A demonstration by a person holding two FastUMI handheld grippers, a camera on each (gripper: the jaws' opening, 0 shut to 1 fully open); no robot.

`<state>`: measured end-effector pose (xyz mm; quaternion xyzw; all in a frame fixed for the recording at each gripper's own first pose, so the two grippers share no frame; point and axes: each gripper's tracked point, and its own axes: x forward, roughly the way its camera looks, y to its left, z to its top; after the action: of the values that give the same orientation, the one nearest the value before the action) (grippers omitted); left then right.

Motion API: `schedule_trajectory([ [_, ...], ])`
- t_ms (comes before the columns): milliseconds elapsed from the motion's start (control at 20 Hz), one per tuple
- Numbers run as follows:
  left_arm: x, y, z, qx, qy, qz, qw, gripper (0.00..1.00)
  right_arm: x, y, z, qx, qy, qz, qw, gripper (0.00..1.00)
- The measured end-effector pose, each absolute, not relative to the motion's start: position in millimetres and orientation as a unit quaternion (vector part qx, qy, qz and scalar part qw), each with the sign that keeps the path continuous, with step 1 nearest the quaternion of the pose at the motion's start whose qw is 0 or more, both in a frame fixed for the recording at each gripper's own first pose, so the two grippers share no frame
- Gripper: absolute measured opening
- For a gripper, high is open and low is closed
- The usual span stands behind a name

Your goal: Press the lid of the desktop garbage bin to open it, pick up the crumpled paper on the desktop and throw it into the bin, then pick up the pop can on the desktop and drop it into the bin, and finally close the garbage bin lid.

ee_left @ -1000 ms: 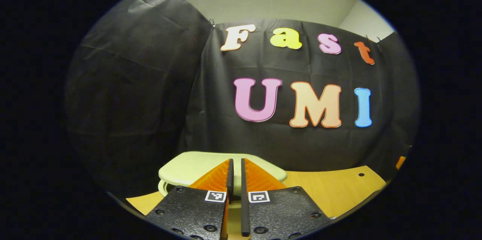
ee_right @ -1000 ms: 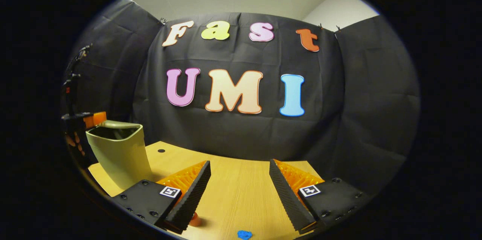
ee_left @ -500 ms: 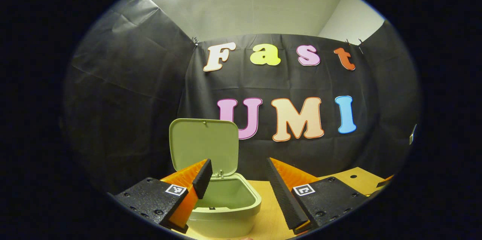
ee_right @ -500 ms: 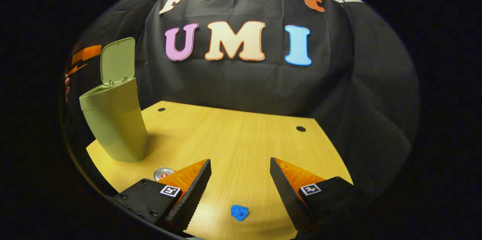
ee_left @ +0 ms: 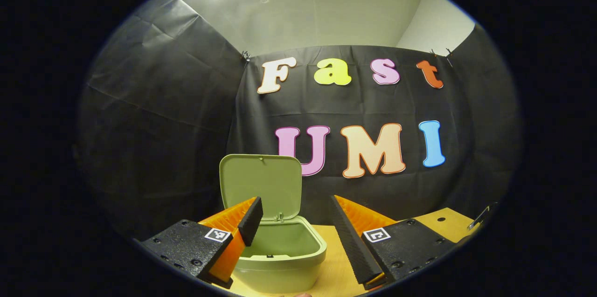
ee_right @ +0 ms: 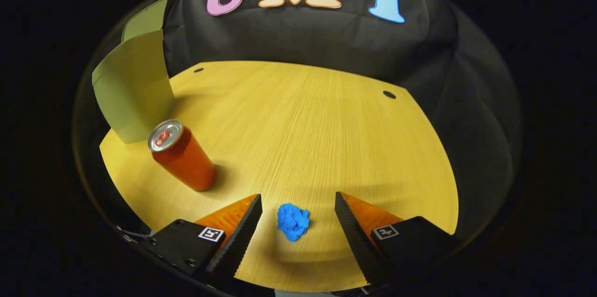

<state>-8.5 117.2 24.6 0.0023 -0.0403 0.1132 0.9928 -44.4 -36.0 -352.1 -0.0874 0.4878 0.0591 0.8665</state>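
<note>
Desk (ee_right: 326,115): pale wood, carrying every item below. Garbage bin (ee_right: 133,87): green, at the far left of the desk; in the left gripper view the bin (ee_left: 284,255) stands just beyond the fingers with its lid (ee_left: 261,185) raised upright, mouth open and apparently holding nothing. Pop can (ee_right: 183,156): red, upright, near left, just in front of the bin and well apart from the paper. Crumpled paper (ee_right: 293,221): blue, small, lying on the desk between the fingers of the right gripper (ee_right: 298,227), which are spread wide and hold nothing. Left gripper (ee_left: 296,227): fingers likewise wide apart, empty. Risks, as judged: so small and light a wad may slip out of a closing grip or be nudged aside; a sweep toward the bin could topple the can; a bump could drop the lid shut.
</note>
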Motion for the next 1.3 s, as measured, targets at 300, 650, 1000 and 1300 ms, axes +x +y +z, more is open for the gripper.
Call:
schedule_trajectory([
  [300, -11, 121, 26, 0.018, -0.037, 0.114, 0.993, 0.88, -71, -39, -382, -0.083, 0.55, 0.057, 0.829, 0.7],
  [650, -8, 129, 25, 0.014, -0.036, 0.116, 0.992, 0.88, -70, -36, -382, -0.039, 0.548, 0.043, 0.834, 0.07],
  [1000, -6, 132, 26, 0.014, -0.04, 0.11, 0.993, 0.88, -11, -12, -299, -0.036, 0.432, 0.067, 0.898, 0.07],
  [1300, -4, 139, 18, 0.006, -0.036, 0.101, 0.994, 0.88, 55, 37, -191, -0.059, 0.306, 0.102, 0.945, 0.07],
])
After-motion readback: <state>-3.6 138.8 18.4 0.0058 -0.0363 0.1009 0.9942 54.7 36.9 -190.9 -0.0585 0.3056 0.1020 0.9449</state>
